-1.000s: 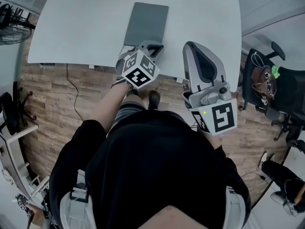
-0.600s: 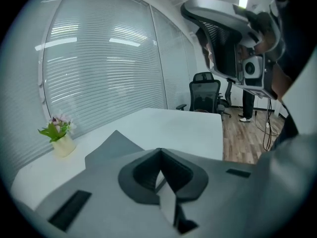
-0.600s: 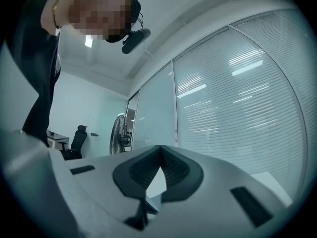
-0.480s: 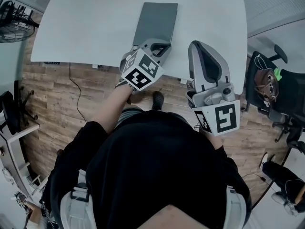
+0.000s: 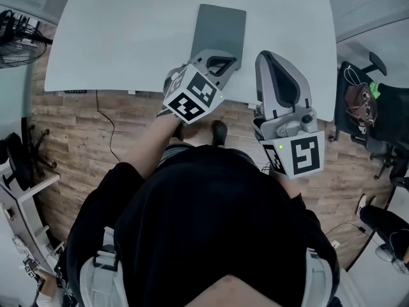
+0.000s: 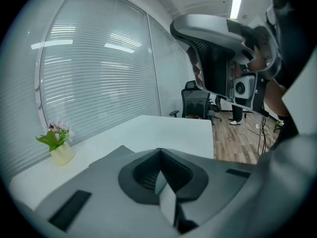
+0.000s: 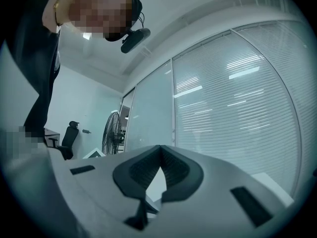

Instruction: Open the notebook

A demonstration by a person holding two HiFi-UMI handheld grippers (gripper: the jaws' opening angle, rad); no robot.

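A closed grey notebook (image 5: 220, 29) lies flat on the white table (image 5: 115, 37), near its front edge. My left gripper (image 5: 227, 61) hovers over the notebook's near end with its jaws shut and nothing between them. In the left gripper view the gripper (image 6: 159, 151) hides most of the notebook. My right gripper (image 5: 263, 57) is held just right of the notebook, above the table's front edge, also shut and empty. In the right gripper view it (image 7: 161, 148) points slightly upward at the window blinds.
A small vase of flowers (image 6: 60, 150) stands at the table's far side. A floor fan (image 5: 18, 36) is off the table's left end. Office chairs (image 5: 367, 110), one with a bag, stand to the right. Wooden floor and a cable (image 5: 105, 130) lie below the table edge.
The left gripper has lifted a little at the notebook's near end, and the right gripper has drifted sideways. Both stayed shut; the notebook stays closed.
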